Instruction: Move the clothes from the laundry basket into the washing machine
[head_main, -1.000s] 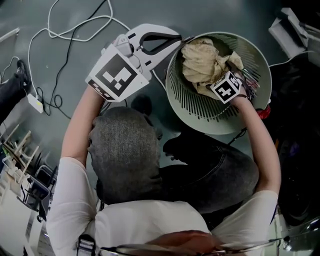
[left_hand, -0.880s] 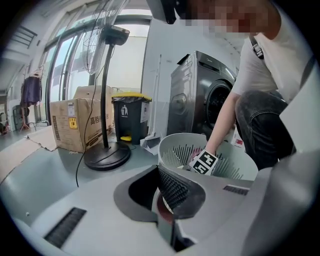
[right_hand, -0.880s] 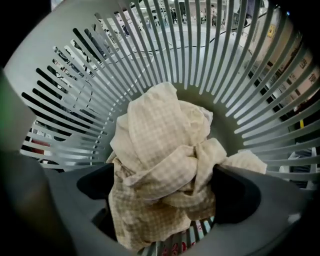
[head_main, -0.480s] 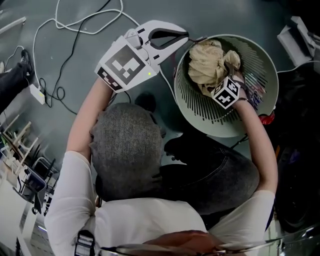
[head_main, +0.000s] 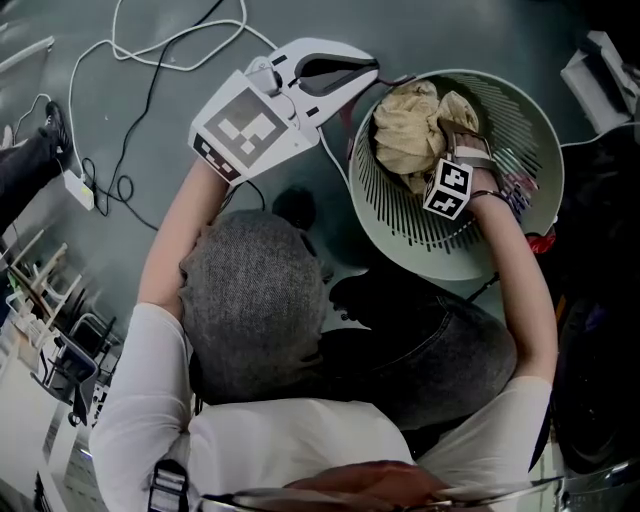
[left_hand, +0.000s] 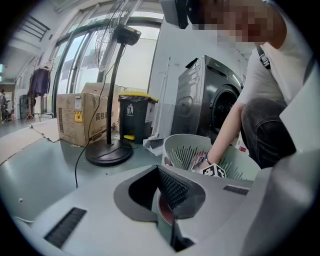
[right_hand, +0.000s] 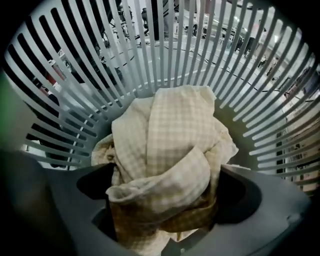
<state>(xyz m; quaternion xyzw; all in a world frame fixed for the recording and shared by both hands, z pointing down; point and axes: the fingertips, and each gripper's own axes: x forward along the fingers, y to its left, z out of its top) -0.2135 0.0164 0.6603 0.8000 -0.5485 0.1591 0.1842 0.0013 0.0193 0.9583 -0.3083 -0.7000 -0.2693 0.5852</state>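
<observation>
Your left gripper (head_main: 372, 70) hangs above the floor (head_main: 160, 110) just left of the laundry basket (head_main: 525, 120), its jaws brought together with nothing between them. Inside the basket the beige checked cloth (right_hand: 170, 145) sits bunched up near the slatted wall, and your right gripper (right_hand: 162, 220) is clamped on its lower folds. The washing machine (left_hand: 212, 100) stands just behind the basket.

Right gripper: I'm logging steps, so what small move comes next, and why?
Probably lift the right gripper straight up: its jaws look closed on the checked cloth, which lies inside the laundry basket.
</observation>
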